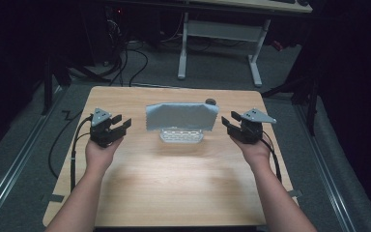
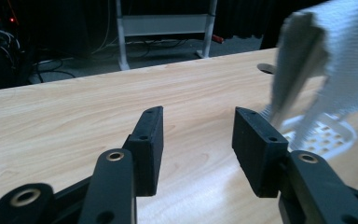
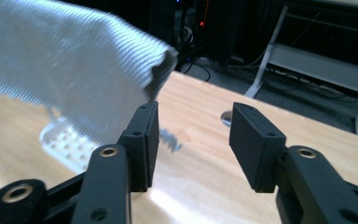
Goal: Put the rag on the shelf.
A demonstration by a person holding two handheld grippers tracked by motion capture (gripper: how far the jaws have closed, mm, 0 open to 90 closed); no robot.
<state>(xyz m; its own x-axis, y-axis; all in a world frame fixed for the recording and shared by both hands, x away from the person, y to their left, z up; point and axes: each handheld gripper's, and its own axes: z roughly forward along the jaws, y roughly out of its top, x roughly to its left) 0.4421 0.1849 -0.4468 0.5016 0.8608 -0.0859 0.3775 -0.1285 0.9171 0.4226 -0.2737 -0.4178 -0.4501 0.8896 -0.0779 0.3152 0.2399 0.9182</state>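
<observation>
Where the wooden table (image 1: 174, 193) is crossed at mid-depth, one pale blue-grey ribbed cloth (image 1: 182, 116) draped over one white perforated rack (image 1: 181, 136), hanging down its sides and hiding most of it; nothing else seen on the rack. Seen close in both gripper views as cloth (image 2: 340, 60) and cloth (image 3: 70, 65), above the rack's holed base (image 2: 326, 137). Two grippers, one on each flank: left gripper (image 1: 118, 123) well apart from the cloth's left edge, right gripper (image 1: 229, 124) near its right edge, neither touching it. Jaws of both standing apart, nothing between them but bare tabletop. One small dark round fitting (image 1: 210, 101) at the table's far edge, just behind the cloth. Beyond the table, one white-legged desk frame (image 1: 220, 43) and loose cables (image 1: 130, 63) on grey carpet.
</observation>
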